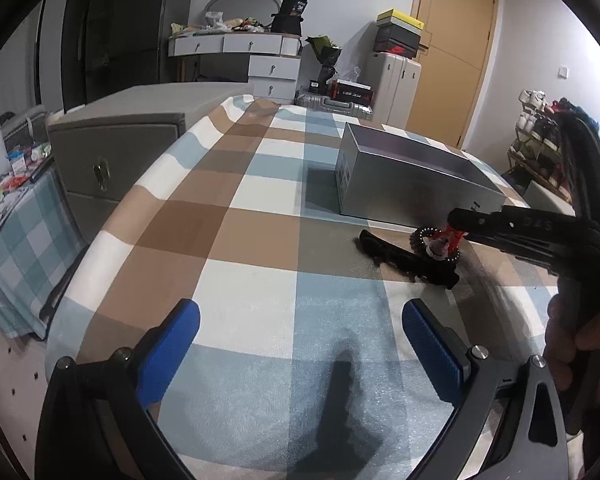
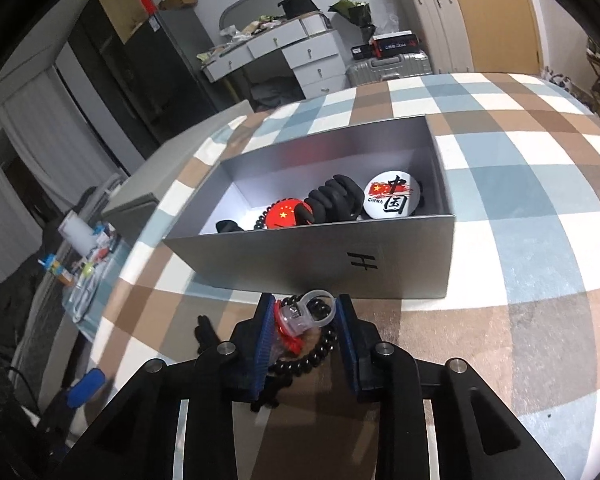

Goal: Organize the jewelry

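Note:
My right gripper (image 2: 306, 306) is shut on a clear plastic ring (image 2: 300, 316) with a red part, just in front of the open grey box (image 2: 300, 260). A black bead bracelet (image 2: 320, 350) loops between the same fingers; whether the pads also pinch it I cannot tell. Inside the box lie a white round badge (image 2: 392, 199), a red badge (image 2: 286, 214) and a black hair claw (image 2: 334, 198). In the left wrist view my left gripper (image 1: 302, 312) is open over the checked cloth, holding nothing. The right gripper (image 1: 450, 236) is there with the ring (image 1: 440, 245) beside the box (image 1: 412, 184).
A black hair clip (image 1: 400, 258) lies on the cloth just left of the right gripper. The checked cloth (image 1: 260, 200) covers the table, whose rounded edge falls off at the left. A grey cabinet (image 1: 112, 160) stands beyond that edge. A hand (image 1: 568, 344) grips the right tool.

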Motion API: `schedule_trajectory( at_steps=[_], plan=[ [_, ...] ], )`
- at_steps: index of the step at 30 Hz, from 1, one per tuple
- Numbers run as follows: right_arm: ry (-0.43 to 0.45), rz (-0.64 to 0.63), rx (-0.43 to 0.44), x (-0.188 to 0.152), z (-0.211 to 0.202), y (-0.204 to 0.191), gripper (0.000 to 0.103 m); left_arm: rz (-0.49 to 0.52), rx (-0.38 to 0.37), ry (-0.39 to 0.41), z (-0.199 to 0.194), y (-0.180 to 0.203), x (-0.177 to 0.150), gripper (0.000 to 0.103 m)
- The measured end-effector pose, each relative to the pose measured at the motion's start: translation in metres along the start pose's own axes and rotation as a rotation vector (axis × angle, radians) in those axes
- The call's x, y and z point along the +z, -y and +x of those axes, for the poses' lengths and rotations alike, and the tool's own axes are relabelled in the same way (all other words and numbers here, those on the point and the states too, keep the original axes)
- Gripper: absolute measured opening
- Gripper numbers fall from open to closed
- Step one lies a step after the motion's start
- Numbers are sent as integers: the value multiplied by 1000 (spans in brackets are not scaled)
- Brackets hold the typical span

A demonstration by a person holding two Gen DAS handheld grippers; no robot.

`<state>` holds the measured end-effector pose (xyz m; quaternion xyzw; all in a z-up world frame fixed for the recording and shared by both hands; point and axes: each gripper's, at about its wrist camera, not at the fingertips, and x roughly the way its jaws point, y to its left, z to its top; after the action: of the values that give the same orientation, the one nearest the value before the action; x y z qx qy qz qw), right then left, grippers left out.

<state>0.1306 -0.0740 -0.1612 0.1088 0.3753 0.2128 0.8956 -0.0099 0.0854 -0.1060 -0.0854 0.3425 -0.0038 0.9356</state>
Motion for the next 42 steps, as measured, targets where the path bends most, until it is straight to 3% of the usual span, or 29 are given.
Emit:
schedule_trajectory(
  at_steps=[3,8,16,21,25,32,39,42],
  plan=[
    [34,5,8,-1,-14,5,29,-6,35,-15,-1,2,4,99],
    [101,-37,-12,-10,-42,14,29,36,22,-9,-3,15,13,99],
    [141,-110,-84,-23,-72,32,29,184,-116,-50,16,61,42,99],
    [160,-133,-87,-23,-77,39,29,220,-142,-148,44,83,54,97],
    [158,-119,-50,-22,-78,44,29,262,-107,-195,63,92,60,80],
    [159,-89,-48,-21,-78,50,29,213,-115,-265,76,86,56,46],
    [171,-72,-38,-21,-81,53,29,275,-148,-287,75,101,51,35],
    [176,-70,-38,-21,-82,53,30,294,-150,-284,76,105,54,23]
  ],
)
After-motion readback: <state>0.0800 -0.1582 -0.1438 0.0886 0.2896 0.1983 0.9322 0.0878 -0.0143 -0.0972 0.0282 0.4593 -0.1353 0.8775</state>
